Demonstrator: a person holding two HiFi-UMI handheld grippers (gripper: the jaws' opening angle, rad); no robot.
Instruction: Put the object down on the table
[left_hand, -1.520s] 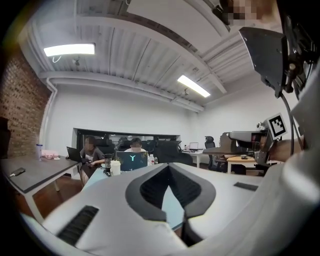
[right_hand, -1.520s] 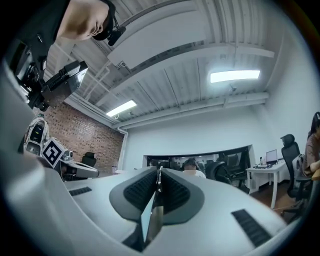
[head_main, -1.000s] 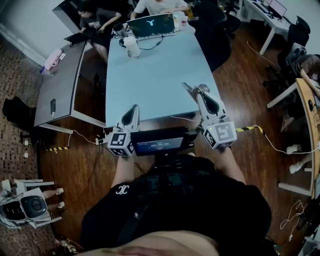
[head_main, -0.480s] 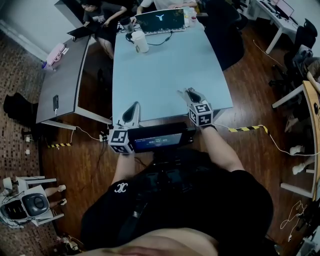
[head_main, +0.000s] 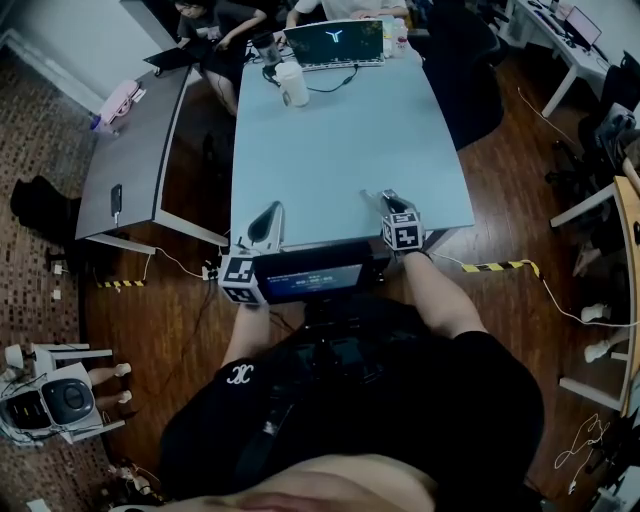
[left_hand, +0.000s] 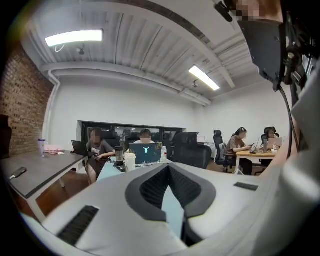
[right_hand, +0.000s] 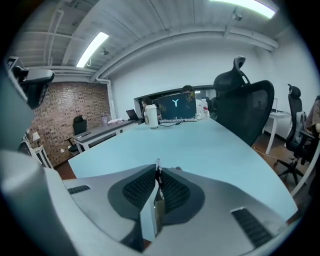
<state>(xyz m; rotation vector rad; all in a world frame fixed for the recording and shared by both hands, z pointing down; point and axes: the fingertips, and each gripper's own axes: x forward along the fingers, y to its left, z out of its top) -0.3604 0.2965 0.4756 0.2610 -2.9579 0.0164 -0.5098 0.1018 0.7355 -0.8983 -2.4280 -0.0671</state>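
My right gripper (head_main: 385, 198) hovers low over the near right part of the light blue table (head_main: 340, 140). A thin flat object (right_hand: 156, 207) stands edge-on between its ribbed pads, which still touch it while the jaws are opening. In the right gripper view the right gripper (right_hand: 158, 172) points along the table (right_hand: 200, 145) toward its far end. My left gripper (head_main: 267, 215) rests at the table's near edge, left of the right one. In its own view the left gripper (left_hand: 168, 170) has its tips together and holds nothing.
At the table's far end stand an open laptop (head_main: 335, 45) and a white cup (head_main: 292, 85), with people seated behind them. A grey desk (head_main: 125, 160) with a phone (head_main: 117, 198) lies to the left. A black office chair (right_hand: 245, 110) stands at the table's right side.
My right gripper has dropped lower and drawn in toward the table's near edge, still with the thin object. The left gripper has barely moved.
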